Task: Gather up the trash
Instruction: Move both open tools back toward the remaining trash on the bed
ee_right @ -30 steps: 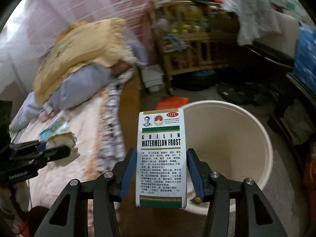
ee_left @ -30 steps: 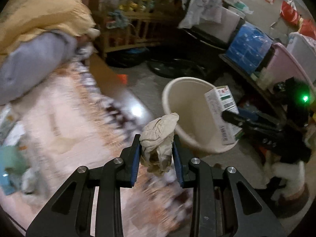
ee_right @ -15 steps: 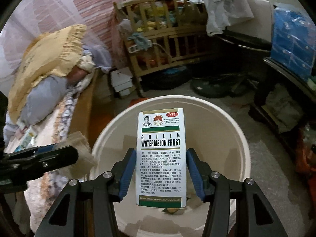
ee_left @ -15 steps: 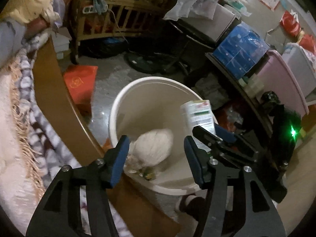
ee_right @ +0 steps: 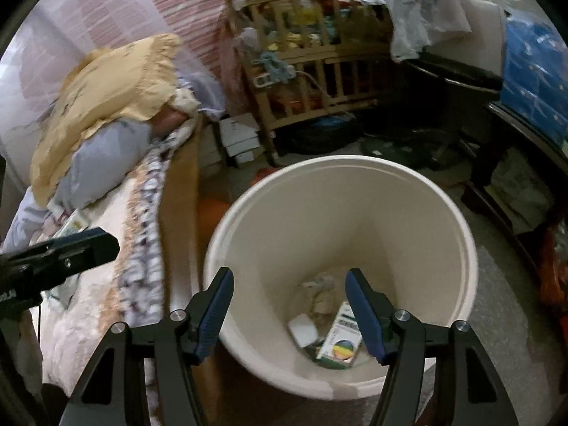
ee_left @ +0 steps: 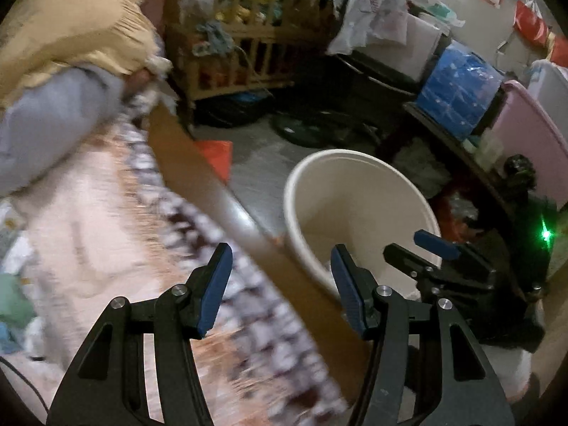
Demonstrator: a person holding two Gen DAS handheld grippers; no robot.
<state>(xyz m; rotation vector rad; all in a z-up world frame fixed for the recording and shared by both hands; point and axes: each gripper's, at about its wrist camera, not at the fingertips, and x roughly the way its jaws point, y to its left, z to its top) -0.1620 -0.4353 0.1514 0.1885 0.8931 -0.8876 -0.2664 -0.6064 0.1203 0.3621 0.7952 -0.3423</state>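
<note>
The right gripper (ee_right: 289,280) hangs above a cream bin (ee_right: 458,213), its jaws just spread apart and empty. A medicine box (ee_right: 339,340) and crumpled tissue (ee_right: 321,293) lie on the bin's bottom. The left gripper (ee_left: 280,255), released and empty, hovers over the bed's wooden edge (ee_left: 198,177), beside the bin.

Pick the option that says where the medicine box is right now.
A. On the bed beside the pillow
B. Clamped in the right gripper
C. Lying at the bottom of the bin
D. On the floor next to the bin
C: the right wrist view shows the medicine box lying at the bottom of the bin, beside crumpled tissue, with the right gripper open and empty above it.
</note>
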